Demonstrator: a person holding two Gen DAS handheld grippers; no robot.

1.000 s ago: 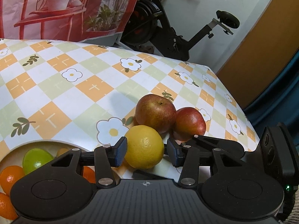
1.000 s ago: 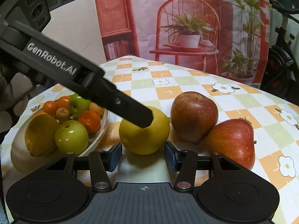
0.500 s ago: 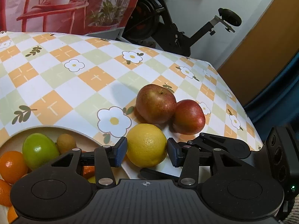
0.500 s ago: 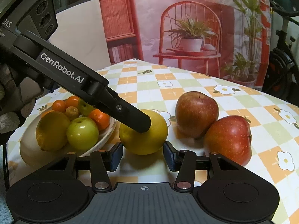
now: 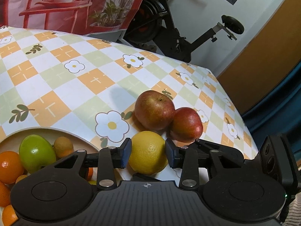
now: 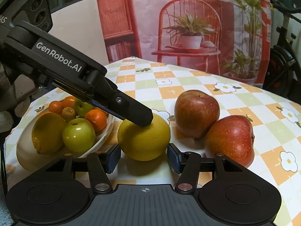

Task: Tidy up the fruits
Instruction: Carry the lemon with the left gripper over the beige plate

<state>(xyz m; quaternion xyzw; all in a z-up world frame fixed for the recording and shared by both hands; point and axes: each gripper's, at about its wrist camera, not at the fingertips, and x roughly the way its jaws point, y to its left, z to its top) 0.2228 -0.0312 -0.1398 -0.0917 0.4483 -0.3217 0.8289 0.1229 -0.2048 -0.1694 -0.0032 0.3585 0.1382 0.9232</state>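
A yellow citrus fruit (image 5: 148, 151) (image 6: 144, 140) sits between the pads of my left gripper (image 5: 147, 152), which is shut on it and holds it just above the tablecloth. In the right wrist view a left finger (image 6: 131, 111) crosses the fruit's top. My right gripper (image 6: 144, 156) is open and empty, its jaws just in front of the fruit. Two red apples (image 5: 154, 110) (image 5: 186, 125) touch each other just behind it; they also show in the right wrist view (image 6: 196, 113) (image 6: 229, 140). A cream bowl (image 6: 24, 155) (image 5: 82, 138) to the left holds green apples, oranges, a lemon and small brown fruits.
The table wears a checked orange, green and white flower cloth (image 5: 75, 86). Its far right edge (image 5: 233, 101) drops off beside a blue curtain. An exercise bike (image 5: 169, 30) and a red chair backdrop (image 6: 188, 37) stand behind the table.
The left gripper has risen and drawn back slightly with the yellow fruit, and more of the bowl shows. The right gripper has eased back a little and stays open.
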